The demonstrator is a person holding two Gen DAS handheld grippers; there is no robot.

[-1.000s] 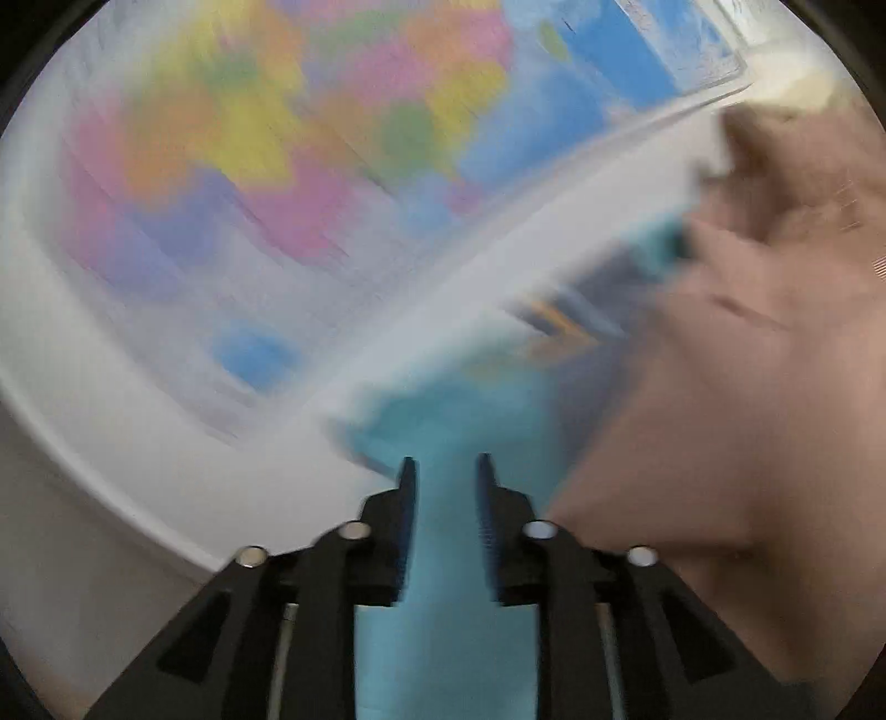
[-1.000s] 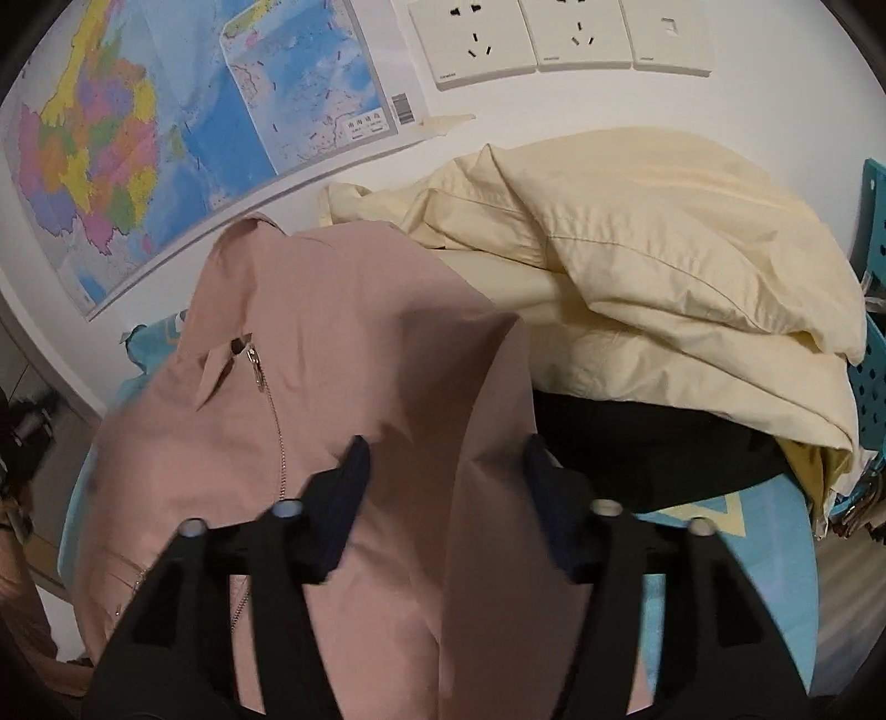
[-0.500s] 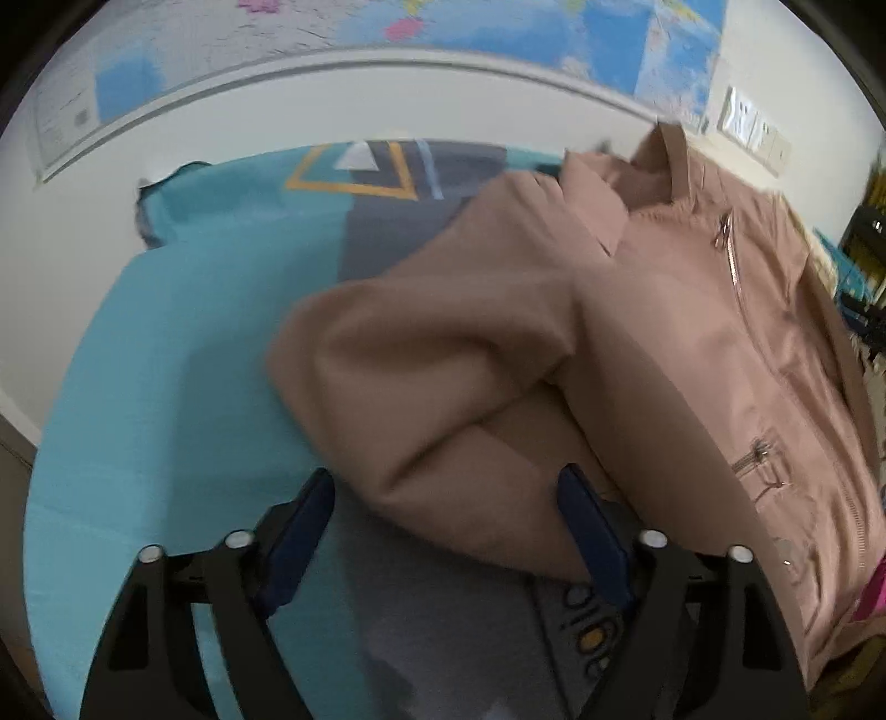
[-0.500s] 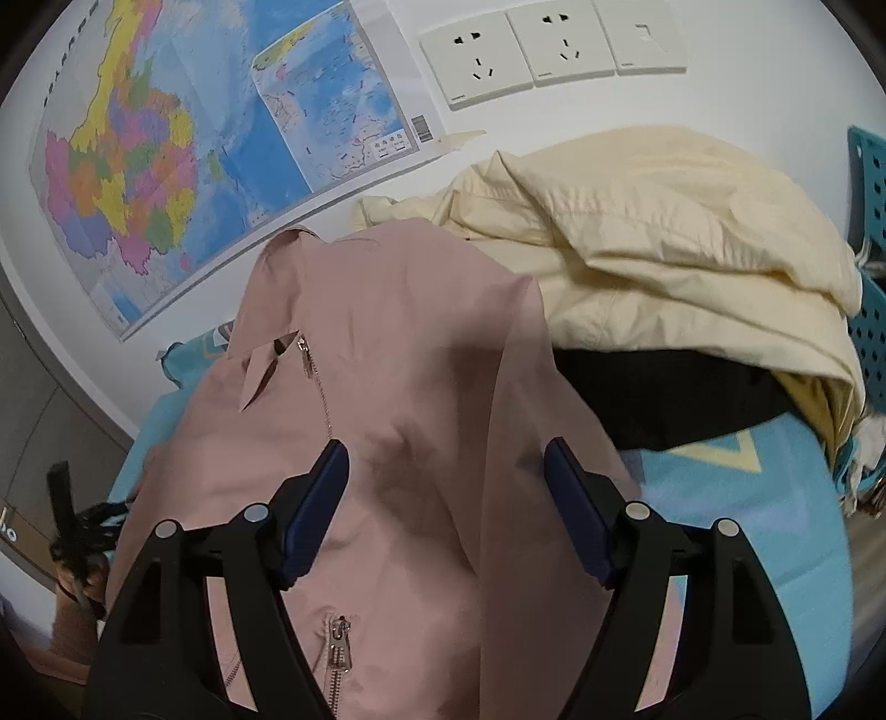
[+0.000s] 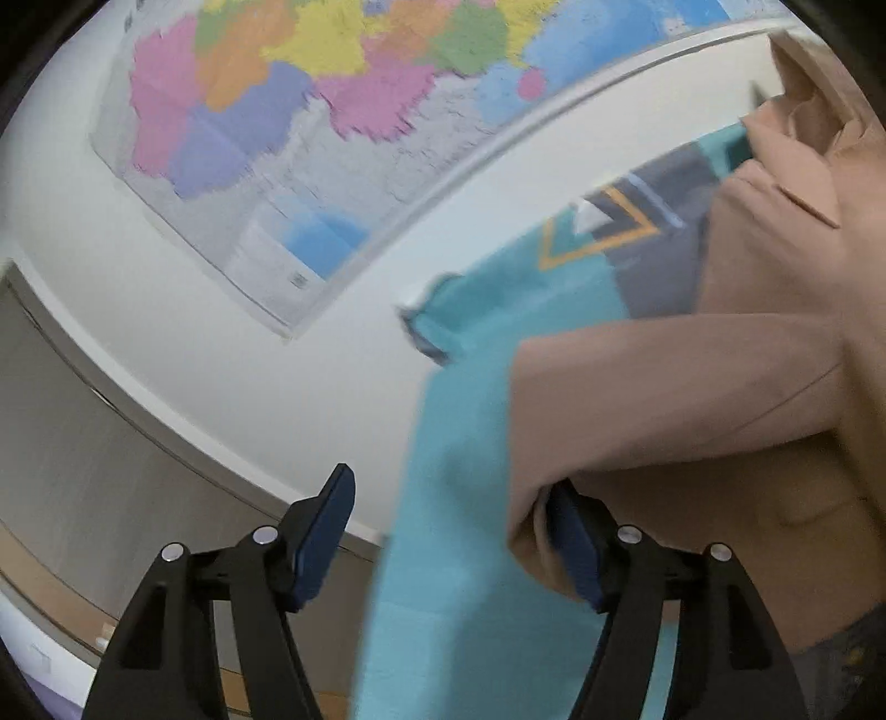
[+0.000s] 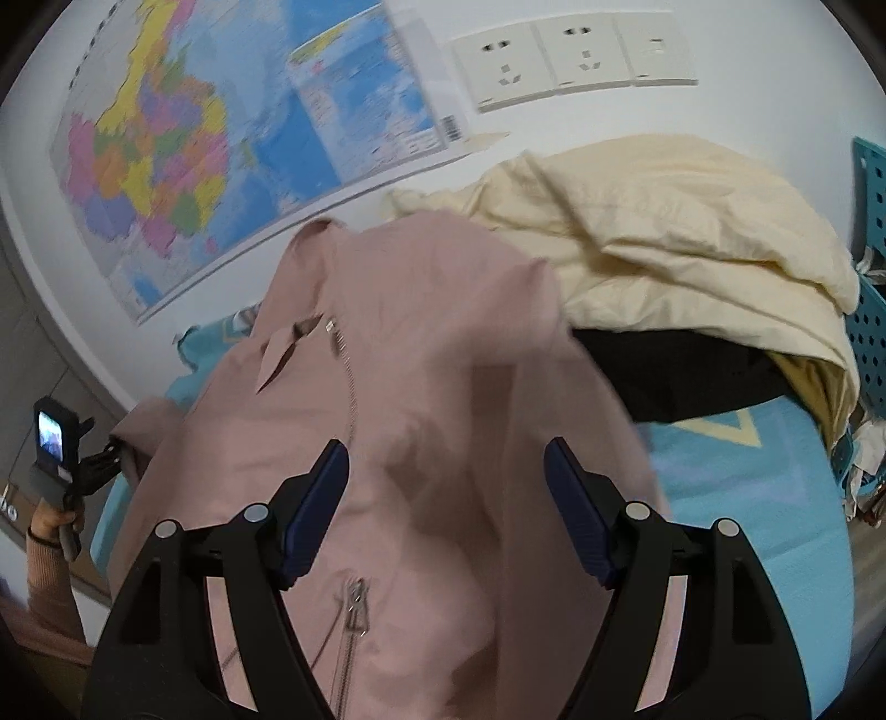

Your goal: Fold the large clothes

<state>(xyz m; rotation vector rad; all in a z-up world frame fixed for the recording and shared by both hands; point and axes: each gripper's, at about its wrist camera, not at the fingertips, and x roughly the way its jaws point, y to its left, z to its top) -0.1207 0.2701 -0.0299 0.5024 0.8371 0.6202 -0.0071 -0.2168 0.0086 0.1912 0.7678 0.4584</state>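
Both grippers have just been opening: the left gripper (image 5: 451, 512) now gapes beside the pink jacket (image 5: 720, 399); only the right gripper (image 6: 446, 479), open above it, shows cream clothes (image 6: 692, 232) at 1 o'clock.

No readable text anywhere. Wall map (image 6: 183, 160): print and labels too blurred to make out; a barcode (image 6: 451, 126) sits at its lower right corner, digits illegible. Map legend box (image 5: 277, 260) in left wrist view also unreadable. Wall sockets (image 6: 570, 52) carry no legible marking.
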